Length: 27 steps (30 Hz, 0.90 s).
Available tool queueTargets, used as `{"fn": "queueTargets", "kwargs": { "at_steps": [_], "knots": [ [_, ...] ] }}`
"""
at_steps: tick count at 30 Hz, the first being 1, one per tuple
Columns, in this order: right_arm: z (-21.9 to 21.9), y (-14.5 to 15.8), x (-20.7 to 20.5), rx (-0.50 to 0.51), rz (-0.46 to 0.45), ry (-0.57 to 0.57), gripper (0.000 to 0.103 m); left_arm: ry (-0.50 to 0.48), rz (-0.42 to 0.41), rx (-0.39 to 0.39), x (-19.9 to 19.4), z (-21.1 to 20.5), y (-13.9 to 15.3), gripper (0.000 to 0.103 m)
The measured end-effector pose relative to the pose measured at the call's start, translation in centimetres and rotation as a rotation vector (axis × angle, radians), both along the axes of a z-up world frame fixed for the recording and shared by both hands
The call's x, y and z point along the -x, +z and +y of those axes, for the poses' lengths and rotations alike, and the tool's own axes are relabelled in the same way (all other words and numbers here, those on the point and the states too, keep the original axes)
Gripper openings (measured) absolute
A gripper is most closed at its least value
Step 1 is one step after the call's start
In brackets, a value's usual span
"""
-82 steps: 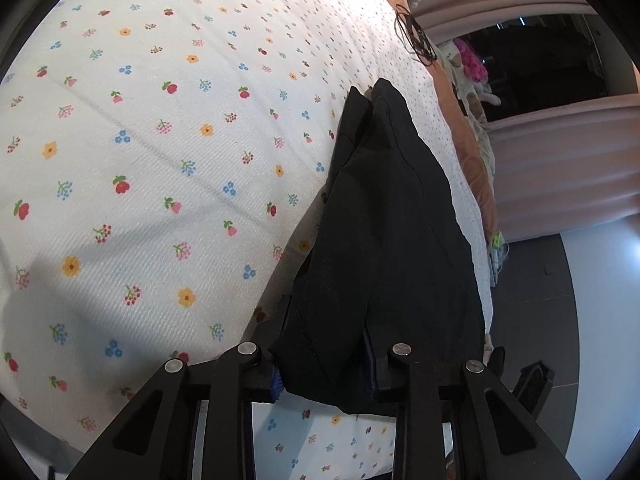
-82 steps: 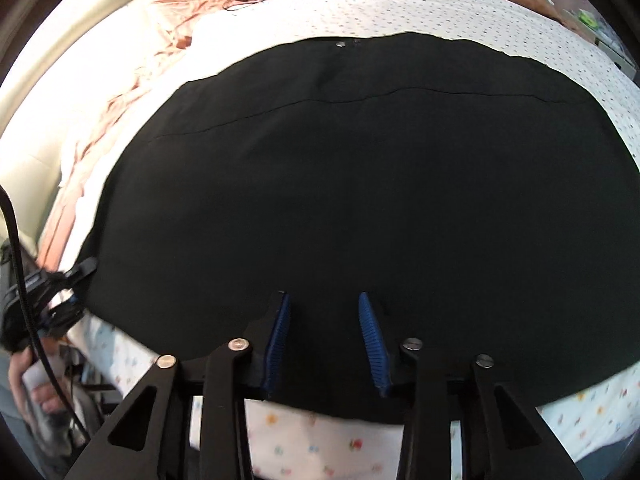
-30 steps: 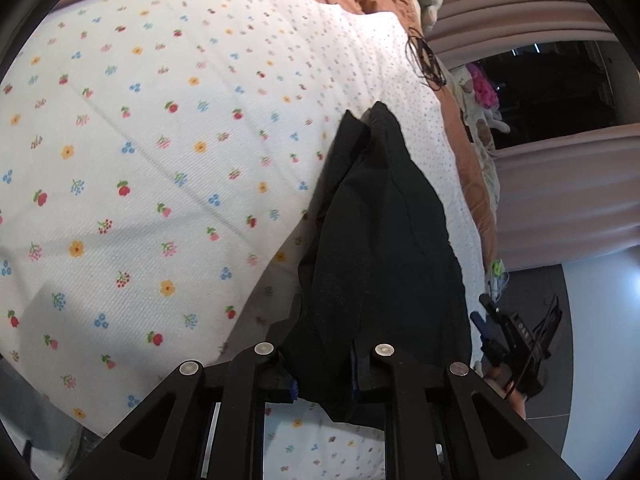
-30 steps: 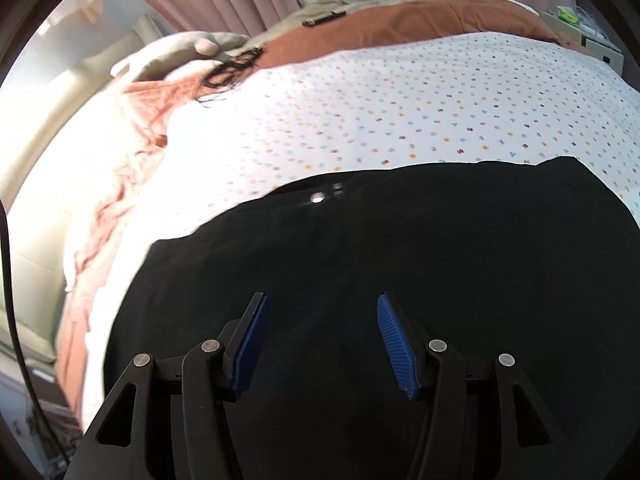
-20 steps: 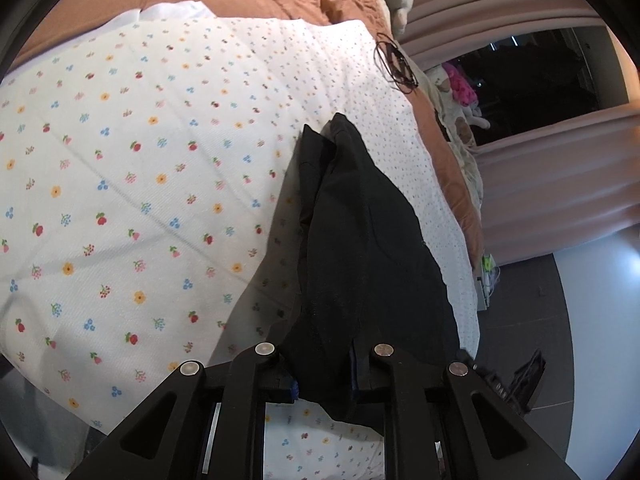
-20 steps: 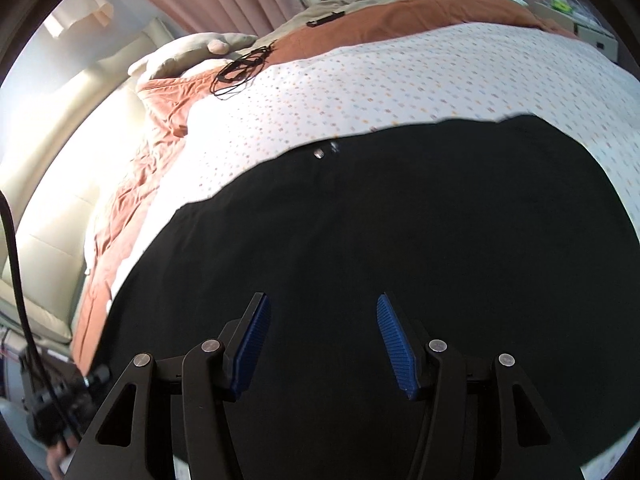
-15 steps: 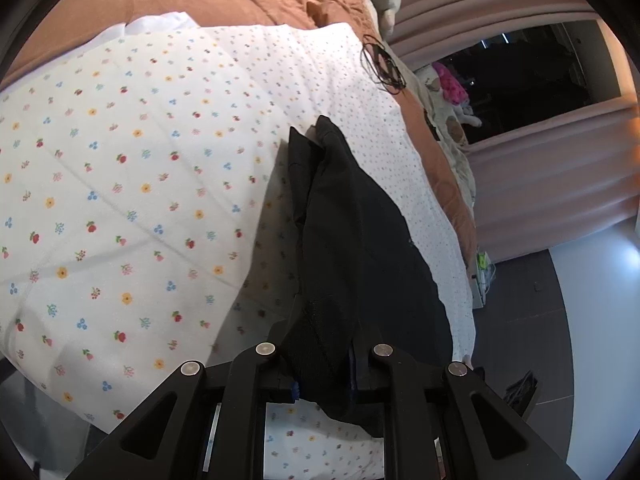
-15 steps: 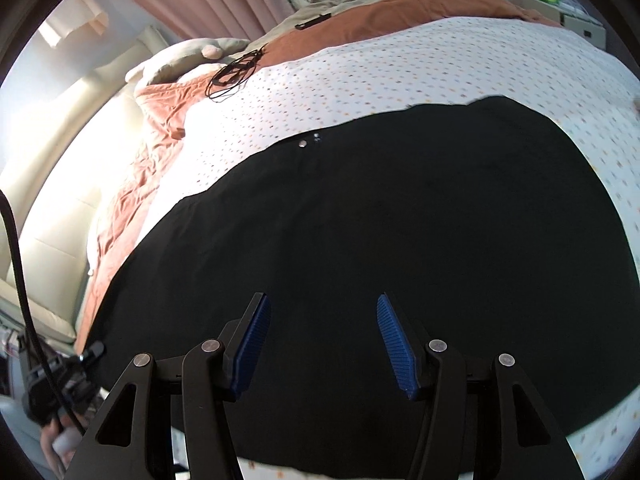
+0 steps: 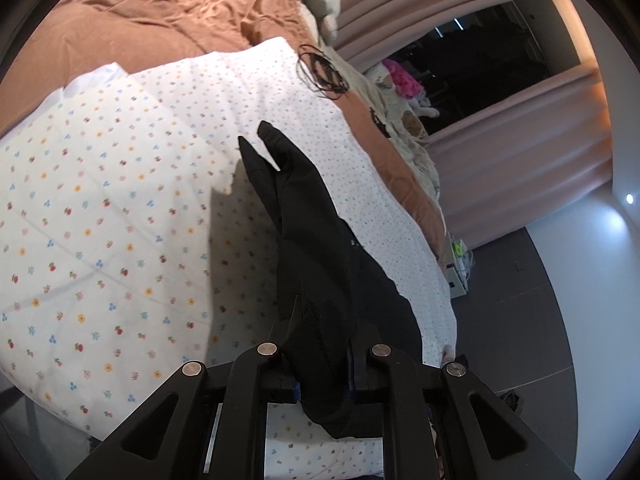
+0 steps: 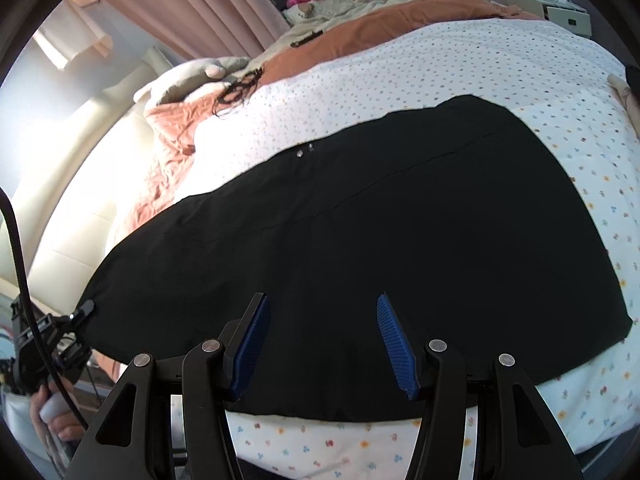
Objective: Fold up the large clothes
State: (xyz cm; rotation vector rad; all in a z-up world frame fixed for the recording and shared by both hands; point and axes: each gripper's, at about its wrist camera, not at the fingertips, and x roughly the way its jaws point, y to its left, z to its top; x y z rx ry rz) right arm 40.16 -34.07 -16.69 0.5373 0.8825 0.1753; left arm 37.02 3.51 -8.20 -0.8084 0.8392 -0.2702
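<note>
Bedroom with pink curtains and a wide bed, its white quilt printed with small flowers [image 9: 120,216] spread over a rumpled rust-brown blanket [image 9: 172,12] at the far end. On the quilt's near part lies the large black garment of plain woven cloth [image 10: 360,232], one edge toward the near rim of the bed.

Compared with a second ago, the left wrist view looks down on the bed from higher up: more of the brown blanket and curtains shows, and the black cloth runs up from the quilt to the jaws in a steeper, narrower ridge, its far tip standing clear above a shadow. I judge that the pinched edge is being lifted to carry it over for a fold. The right view has slid sideways along the garment, so the far right corner and more flowered quilt now show.

On the left gripper [image 9: 324,372] the fingers are drawn nearly together, clamped on a bunched fold of the black cloth. The right gripper [image 10: 324,344] holds its blue ribbed pads [image 10: 394,344] about half apart above the garment's near edge; nothing is between them, and whether they touch the cloth cannot be told.
</note>
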Motion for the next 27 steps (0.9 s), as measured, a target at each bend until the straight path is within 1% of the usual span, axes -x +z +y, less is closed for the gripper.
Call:
{"fn": "queueTargets", "kwargs": {
  "at_steps": [4, 7, 8, 10, 12, 13, 15, 19, 21, 27],
  "knots": [
    [-0.3, -0.5, 0.4, -0.040, -0.006, 0.006, 0.055, -0.025, -0.027, -0.017, -0.3, -1.4, 1.4, 0.014],
    [1.1, -1.8, -0.2, -0.072, 0.008, 0.054, 0.046, -0.047, -0.055, -0.031, -0.4, -2.5, 2.5, 0.014],
    [1.9, -2.5, -0.6, -0.090, 0.019, 0.079, 0.043, -0.052, -0.060, -0.034, -0.5, -2.9, 2.9, 0.014],
    [3.3, -3.7, -1.2, -0.109, 0.042, 0.113, 0.041, -0.061, -0.069, -0.043, -0.6, -3.5, 3.5, 0.014],
    [4.8, -5.4, -1.8, -0.130, 0.075, 0.144, 0.037, -0.071, -0.080, -0.053, -0.6, -4.2, 4.1, 0.014],
    [5.2, -6.0, -1.9, -0.135, 0.091, 0.150, 0.032, -0.078, -0.085, -0.058, -0.7, -4.6, 4.4, 0.014],
    [6.1, -7.9, -2.2, -0.129, 0.129, 0.145, 0.029, -0.097, -0.089, -0.065, -0.8, -5.6, 4.8, 0.013],
    [6.3, -10.3, -2.4, -0.154, 0.149, 0.127, 0.023, -0.133, -0.095, -0.101, -0.9, -7.9, 5.2, 0.013],
    [6.1, -10.8, -2.3, -0.175, 0.145, 0.119, 0.020, -0.149, -0.104, -0.112, -1.0, -8.9, 5.6, 0.013],
    [6.0, -11.2, -2.7, -0.174, 0.145, 0.160, 0.019, -0.215, -0.129, -0.127, -1.4, -12.6, 6.8, 0.013]
  ]
}}
